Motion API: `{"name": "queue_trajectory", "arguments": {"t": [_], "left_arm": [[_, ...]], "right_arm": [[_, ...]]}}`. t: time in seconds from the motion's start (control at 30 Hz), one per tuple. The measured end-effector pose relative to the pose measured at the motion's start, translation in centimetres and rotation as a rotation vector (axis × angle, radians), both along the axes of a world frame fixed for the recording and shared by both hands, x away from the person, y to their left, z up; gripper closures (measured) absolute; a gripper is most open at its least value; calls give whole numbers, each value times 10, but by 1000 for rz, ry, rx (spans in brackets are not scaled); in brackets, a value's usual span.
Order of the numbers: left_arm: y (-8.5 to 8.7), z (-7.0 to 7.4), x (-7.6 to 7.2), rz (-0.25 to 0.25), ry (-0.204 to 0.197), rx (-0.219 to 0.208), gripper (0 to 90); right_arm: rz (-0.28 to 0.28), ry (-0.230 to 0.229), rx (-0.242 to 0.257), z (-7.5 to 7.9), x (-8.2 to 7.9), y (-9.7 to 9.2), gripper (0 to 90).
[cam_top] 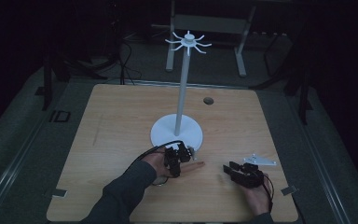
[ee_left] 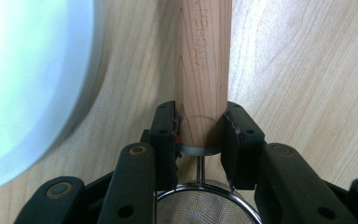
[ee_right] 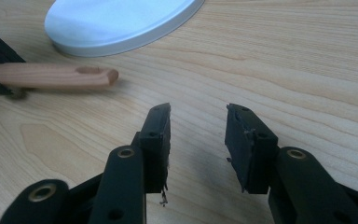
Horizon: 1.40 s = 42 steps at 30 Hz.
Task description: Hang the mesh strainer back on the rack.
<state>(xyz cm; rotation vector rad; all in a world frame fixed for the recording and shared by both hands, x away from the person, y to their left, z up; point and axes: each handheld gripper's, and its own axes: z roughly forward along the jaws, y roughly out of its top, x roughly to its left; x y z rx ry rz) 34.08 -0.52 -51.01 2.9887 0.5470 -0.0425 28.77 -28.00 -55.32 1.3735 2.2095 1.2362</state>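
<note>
- High view: a wooden table (cam_top: pixel 121 116) carries a white stand (cam_top: pixel 177 130) with a round base, a tall pole and a ring of hooks on top. The left gripper (cam_top: pixel 179 154) sits just in front of the base, with a wooden handle (cam_top: pixel 193 165) sticking out toward the right gripper (cam_top: pixel 235 170), which rests near the front edge, apart from the handle.
- Left gripper view: the jaws are closed on the wooden handle (ee_left: pixel 203 70), pinching it near its metal-capped end. A thin wire runs from that end to a mesh sieve (ee_left: pixel 205 205) lying between the gripper's arms. The stand's white base (ee_left: pixel 28 84) lies just to the left.
- Right gripper view: the jaws stand apart over bare table (ee_right: pixel 284 70), holding nothing. The handle (ee_right: pixel 56 77) lies to the upper left, in front of the white base (ee_right: pixel 121 21).
</note>
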Motion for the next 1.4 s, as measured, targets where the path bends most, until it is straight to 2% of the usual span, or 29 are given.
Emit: {"name": "queue_trajectory", "arguments": {"t": [0.8, 1.1, 1.4], "left_arm": [[18, 36, 5, 196, -144, -183, 688], [20, 51, 0, 232, -212, -262, 689], [23, 64, -3, 296, -280, -338, 689]], "right_arm": [[-9, -1, 1, -1, 1, -1, 599], [-8, 0, 1, -2, 1, 0, 597], [-7, -2, 3, -2, 1, 0, 596]]}}
